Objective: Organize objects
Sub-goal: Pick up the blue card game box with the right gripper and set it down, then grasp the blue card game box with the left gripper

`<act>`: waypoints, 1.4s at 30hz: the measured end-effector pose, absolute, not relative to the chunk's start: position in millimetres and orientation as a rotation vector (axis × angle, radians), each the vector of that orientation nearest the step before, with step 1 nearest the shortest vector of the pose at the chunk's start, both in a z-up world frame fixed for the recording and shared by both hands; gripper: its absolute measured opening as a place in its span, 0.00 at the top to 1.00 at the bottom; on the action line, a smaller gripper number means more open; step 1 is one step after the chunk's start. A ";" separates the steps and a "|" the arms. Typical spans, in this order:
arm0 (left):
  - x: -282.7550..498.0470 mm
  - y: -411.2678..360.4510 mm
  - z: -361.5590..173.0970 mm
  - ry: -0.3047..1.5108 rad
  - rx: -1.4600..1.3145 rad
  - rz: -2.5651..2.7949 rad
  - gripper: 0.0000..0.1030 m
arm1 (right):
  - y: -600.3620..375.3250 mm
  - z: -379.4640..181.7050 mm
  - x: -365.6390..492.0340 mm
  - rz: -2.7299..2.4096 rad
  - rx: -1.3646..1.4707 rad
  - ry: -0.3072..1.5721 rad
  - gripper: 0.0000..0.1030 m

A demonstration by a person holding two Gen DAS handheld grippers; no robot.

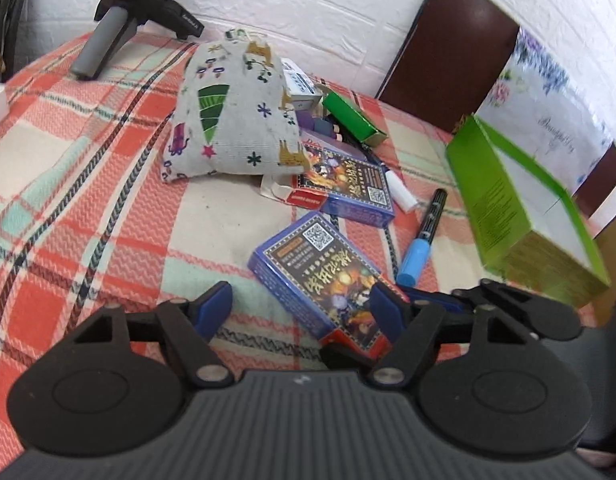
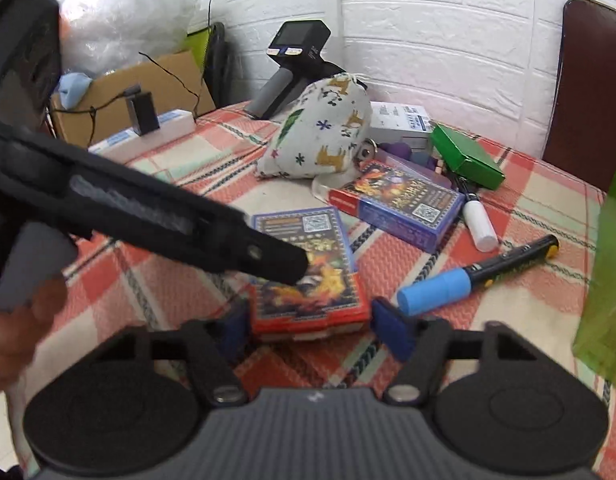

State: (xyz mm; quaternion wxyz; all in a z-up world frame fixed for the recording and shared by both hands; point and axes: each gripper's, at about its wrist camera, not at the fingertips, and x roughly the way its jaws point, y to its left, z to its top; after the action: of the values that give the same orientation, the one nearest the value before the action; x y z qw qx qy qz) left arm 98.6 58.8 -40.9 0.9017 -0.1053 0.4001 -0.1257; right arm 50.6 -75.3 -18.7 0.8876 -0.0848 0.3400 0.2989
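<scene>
So the right tongs [image 2: 312, 326] were straddling the short end of the nearer card box [image 2: 308, 268], one blue pad touching its left side, the other a sliver off, so not really clamped yet, I'd say lining up a pick. The left tongs [image 1: 299, 312] hung half open over the same box with nothing held, probably just clearing out. Past that, the blue-capped marker [image 2: 468, 276], a second card box [image 2: 404, 204] and the printed pouch [image 2: 320, 136] sat jumbled on the checked surface [image 2: 155, 284], while the green box [image 1: 524, 208] waited open at the right, likely for the sorting.
</scene>
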 end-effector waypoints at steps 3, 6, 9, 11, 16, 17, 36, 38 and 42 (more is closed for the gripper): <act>96.6 53.8 -40.9 0.829 -0.186 -0.249 0.29 | -74.8 -19.1 39.1 0.617 -0.208 0.691 0.40; 90.1 50.9 -36.9 0.835 -0.174 -0.260 0.28 | -82.6 -17.9 28.3 0.622 -0.210 0.692 0.40; 85.7 46.3 -31.2 0.812 -0.188 -0.322 0.28 | -104.0 -13.4 13.9 0.645 -0.228 0.708 0.40; 86.5 33.2 -28.8 0.815 -0.180 -0.401 0.28 | -125.2 -10.8 0.6 0.631 -0.259 0.714 0.38; 81.8 -7.9 -25.5 0.806 -0.102 -0.539 0.28 | -188.7 -4.2 -37.6 0.380 -0.230 0.667 0.19; 81.4 -13.3 -25.9 0.812 -0.096 -0.558 0.28 | -200.5 -2.5 -42.8 0.345 -0.177 0.674 0.22; 73.0 -39.4 -45.1 0.888 -0.001 -0.668 0.27 | -155.1 -17.2 -45.3 0.368 -0.190 0.678 0.35; 70.5 -39.5 -45.2 0.881 0.009 -0.671 0.28 | -151.6 -16.1 -36.4 0.361 -0.180 0.698 0.32; 73.1 -30.0 -44.3 0.900 -0.059 -0.683 0.30 | -152.6 -15.3 -34.5 0.345 -0.162 0.715 0.32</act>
State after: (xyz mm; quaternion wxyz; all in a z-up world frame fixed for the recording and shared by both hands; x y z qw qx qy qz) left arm 73.1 -30.0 -44.3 0.8442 -0.0278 0.4263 -0.3238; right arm -34.5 -152.6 -15.3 0.9191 -0.0788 0.3478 0.1678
